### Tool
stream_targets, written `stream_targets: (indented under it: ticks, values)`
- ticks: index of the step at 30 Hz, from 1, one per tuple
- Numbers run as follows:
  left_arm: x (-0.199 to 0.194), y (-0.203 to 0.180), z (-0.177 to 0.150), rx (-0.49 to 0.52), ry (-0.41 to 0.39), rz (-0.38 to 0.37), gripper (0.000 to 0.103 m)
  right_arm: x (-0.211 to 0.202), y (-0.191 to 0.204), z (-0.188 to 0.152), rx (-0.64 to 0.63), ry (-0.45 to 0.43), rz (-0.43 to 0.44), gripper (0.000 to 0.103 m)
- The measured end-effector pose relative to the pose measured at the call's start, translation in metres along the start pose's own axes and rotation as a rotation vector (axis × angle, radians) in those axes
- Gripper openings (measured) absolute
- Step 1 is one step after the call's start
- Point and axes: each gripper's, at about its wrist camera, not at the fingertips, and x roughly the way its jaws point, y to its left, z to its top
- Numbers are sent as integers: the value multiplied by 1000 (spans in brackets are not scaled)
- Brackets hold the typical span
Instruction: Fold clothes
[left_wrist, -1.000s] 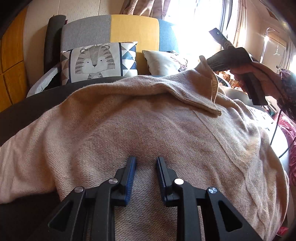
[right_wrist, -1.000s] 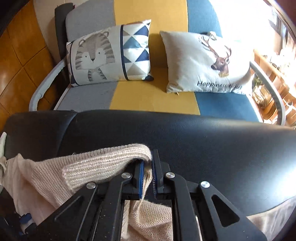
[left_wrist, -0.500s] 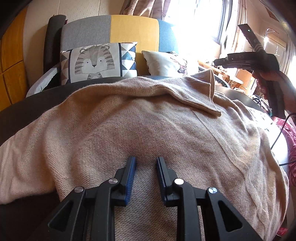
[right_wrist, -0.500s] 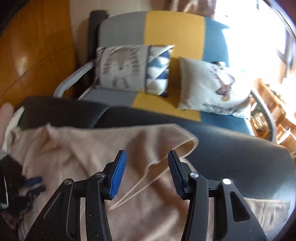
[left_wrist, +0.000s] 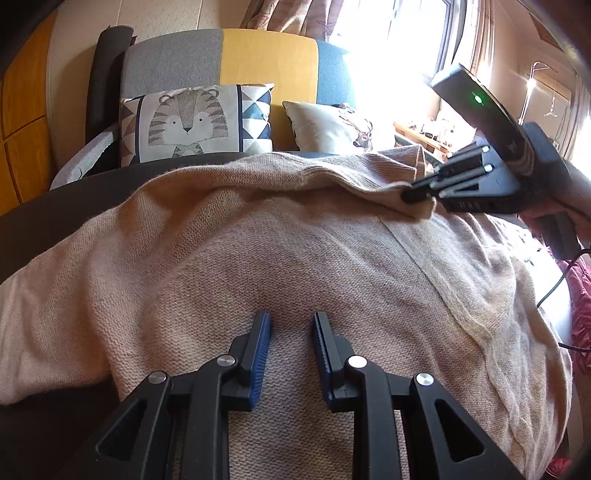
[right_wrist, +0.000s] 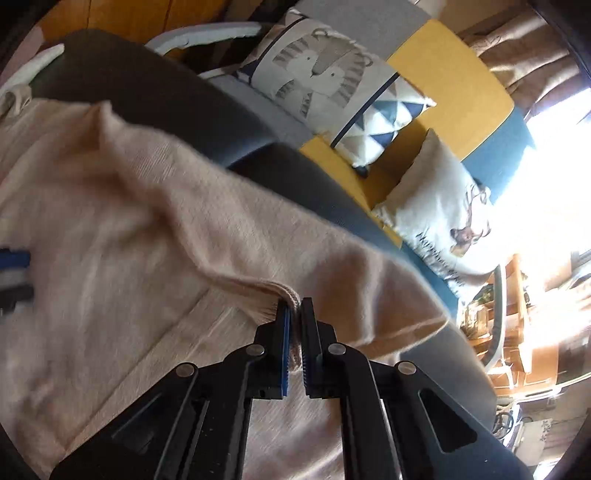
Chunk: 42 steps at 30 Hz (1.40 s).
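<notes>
Home living room: sofa (left_wrist: 266, 59), cushions (left_wrist: 195, 123), curtains (left_wrist: 291, 14).

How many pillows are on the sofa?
2. The tiger pillow leans on the grey part of the sofa; the deer pillow sits beside it, toward the window. The sweater may hide others.

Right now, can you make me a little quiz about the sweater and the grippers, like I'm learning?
1. True or false: the right hand-held gripper is pinching an edge of the beige sweater.
2. What is the left hand-held gripper doing? A: squeezing the tiger pillow. B: sitting open over the sweater. C: lifting a sleeve.
3. Fill in: the sweater lies on a ____ surface.

Key: 1 true. 2 B. 3 black.
</notes>
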Motion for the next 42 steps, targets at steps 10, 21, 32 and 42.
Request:
stream_targets:
  ticks: [10,21,32,42]
  values:
    - [1,3,0,-14,-4,-17,23,7,-47,109,321,-201,49,34]
    - [4,2,1,-6,-5,-13,23,-27,-57,-31,407,-164,24,53]
    - [3,-10,3,47,13,56,24,15,-87,-190,665,20,31,56]
    - [0,-49,11,236,94,133,24,-11,-102,-227,773,-47,101,61]
